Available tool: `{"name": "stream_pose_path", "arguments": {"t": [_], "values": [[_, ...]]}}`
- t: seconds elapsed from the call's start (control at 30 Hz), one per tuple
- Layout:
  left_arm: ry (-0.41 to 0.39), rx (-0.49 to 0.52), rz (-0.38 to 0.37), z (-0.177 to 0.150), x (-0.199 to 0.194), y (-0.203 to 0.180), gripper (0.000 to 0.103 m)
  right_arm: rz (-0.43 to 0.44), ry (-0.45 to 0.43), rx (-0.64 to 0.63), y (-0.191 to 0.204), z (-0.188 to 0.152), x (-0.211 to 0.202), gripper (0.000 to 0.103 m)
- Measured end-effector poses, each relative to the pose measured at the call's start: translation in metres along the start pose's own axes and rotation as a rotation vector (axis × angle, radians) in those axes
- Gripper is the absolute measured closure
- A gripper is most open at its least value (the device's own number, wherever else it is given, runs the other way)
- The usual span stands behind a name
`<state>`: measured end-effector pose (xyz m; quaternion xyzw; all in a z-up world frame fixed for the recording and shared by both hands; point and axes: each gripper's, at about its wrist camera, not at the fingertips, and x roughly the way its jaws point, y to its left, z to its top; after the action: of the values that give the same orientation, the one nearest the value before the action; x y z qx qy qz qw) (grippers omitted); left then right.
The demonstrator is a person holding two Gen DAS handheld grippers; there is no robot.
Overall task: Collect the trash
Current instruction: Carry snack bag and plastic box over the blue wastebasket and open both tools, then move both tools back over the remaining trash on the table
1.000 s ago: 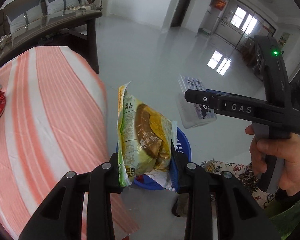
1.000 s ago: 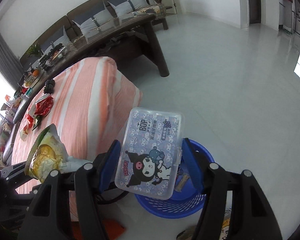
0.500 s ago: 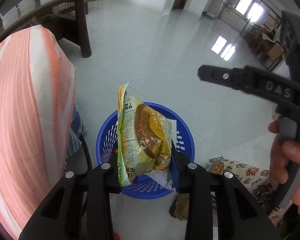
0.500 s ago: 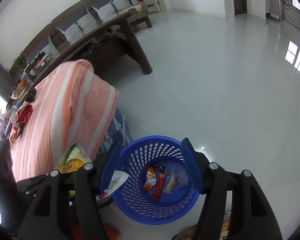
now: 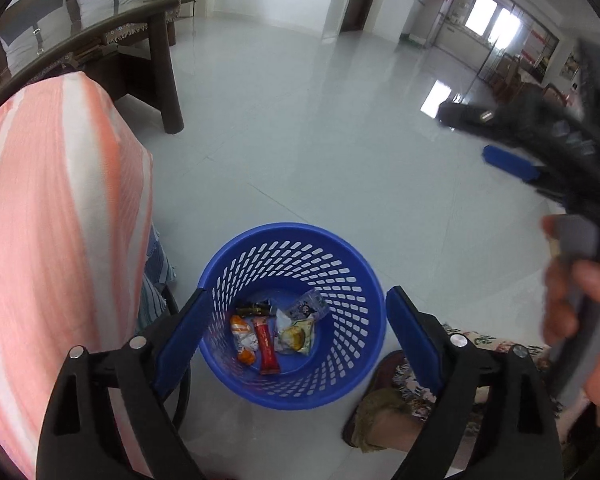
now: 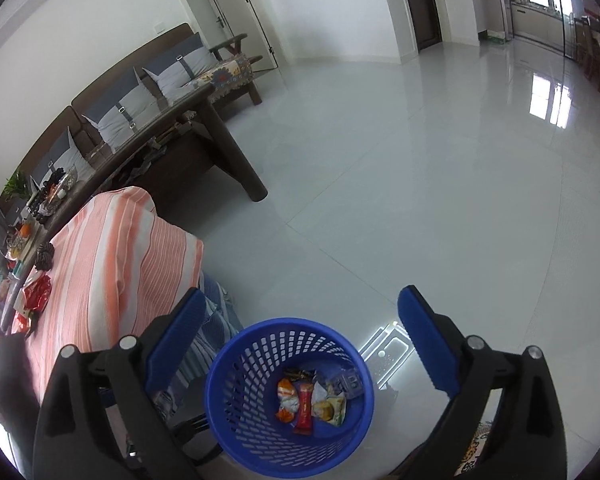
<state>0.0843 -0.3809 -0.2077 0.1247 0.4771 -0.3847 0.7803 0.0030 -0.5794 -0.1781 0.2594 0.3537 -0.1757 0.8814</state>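
A blue mesh basket (image 5: 224,280) (image 6: 228,364) stands on the pale floor beside the striped table. Inside it lie the yellow-green snack bag (image 5: 296,336) (image 6: 332,408), the clear cartoon-printed box (image 5: 306,309) (image 6: 350,382), a red bar wrapper (image 5: 266,344) and an orange packet (image 5: 242,338). My left gripper (image 5: 296,320) hangs over the basket, jaws opening wide, nothing between them. My right gripper (image 6: 300,320) is above the basket's far rim, jaws also opening, empty. In the left wrist view the right gripper's blue fingertip (image 5: 508,162) shows blurred at the right, held by a hand (image 5: 580,304).
The orange-and-white striped tablecloth (image 5: 52,208) (image 6: 116,256) hangs left of the basket, with red wrappers (image 6: 36,292) and other litter at its far end. A dark wooden coffee table (image 6: 204,128) and sofa stand behind. A patterned slipper and foot (image 5: 396,404) sit right of the basket.
The left gripper let go of the yellow-green snack bag, which now lies in the basket. The right gripper dropped the clear box earlier and has now spread wider. Both hands shifted over the basket.
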Motion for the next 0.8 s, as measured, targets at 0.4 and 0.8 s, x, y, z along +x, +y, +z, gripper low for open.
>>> {"name": "stream_pose_path", "arguments": {"t": [0.4, 0.8], "values": [[-0.124, -0.171, 0.262, -0.076, -0.127, 0.139, 0.008, 0.038, -0.066, -0.431, 0.117, -0.051, -0.013, 0.005], [-0.111, -0.354, 0.510, -0.136, -0.205, 0.308, 0.008, 0.311, 0.187, -0.663, 0.321, -0.128, 0.003, 0.005]]}}
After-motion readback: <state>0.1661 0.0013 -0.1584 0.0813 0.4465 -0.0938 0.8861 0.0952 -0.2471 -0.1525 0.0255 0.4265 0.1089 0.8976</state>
